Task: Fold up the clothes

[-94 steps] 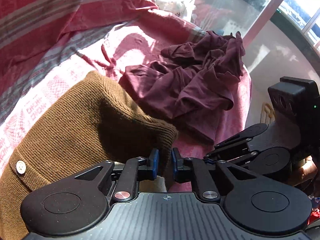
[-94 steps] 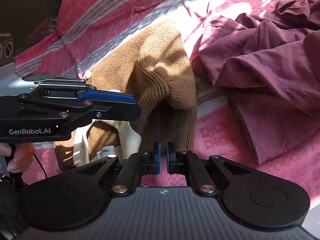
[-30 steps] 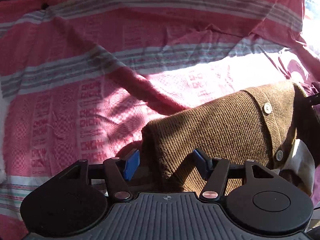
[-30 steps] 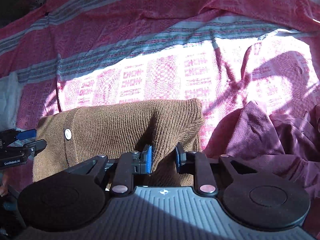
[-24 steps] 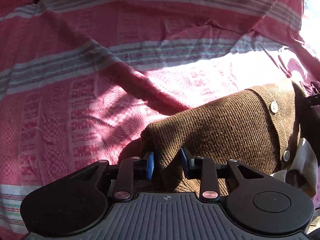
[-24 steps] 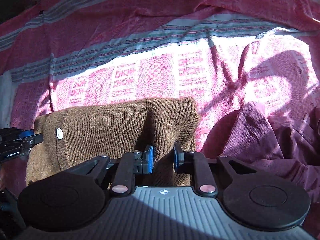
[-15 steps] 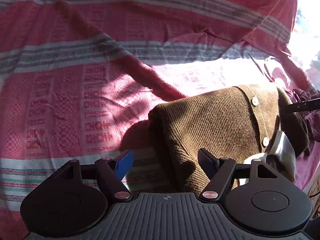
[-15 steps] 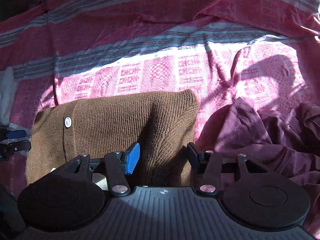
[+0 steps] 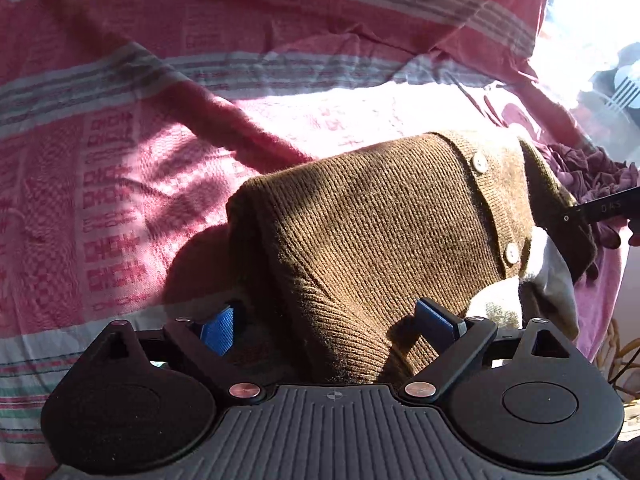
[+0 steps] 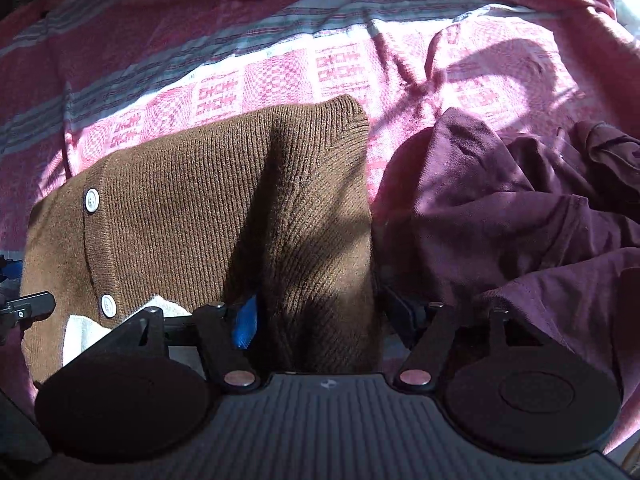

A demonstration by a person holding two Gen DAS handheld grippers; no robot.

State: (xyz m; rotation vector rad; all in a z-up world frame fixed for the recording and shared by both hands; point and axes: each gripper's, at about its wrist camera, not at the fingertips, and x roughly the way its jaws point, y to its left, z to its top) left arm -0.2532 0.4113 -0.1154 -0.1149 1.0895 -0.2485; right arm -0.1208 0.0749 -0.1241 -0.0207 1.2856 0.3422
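A brown knit cardigan with white buttons lies folded on the pink patterned bedspread. It also shows in the right wrist view. My left gripper is open, its blue pads either side of the cardigan's near left corner, not gripping. My right gripper is open, its jaws either side of the cardigan's near right edge. A white lining or label peeks out at the cardigan's near edge. A crumpled maroon garment lies right of the cardigan.
The bedspread has grey and white stripes at the back and several wrinkles. The other gripper's tip shows at the right edge of the left wrist view. A bright window area is at the far right.
Both grippers were shut on the cardigan's near corners, then opened wide and let it go. The cardigan now rests folded on the bed. Both grippers have pulled back a little.
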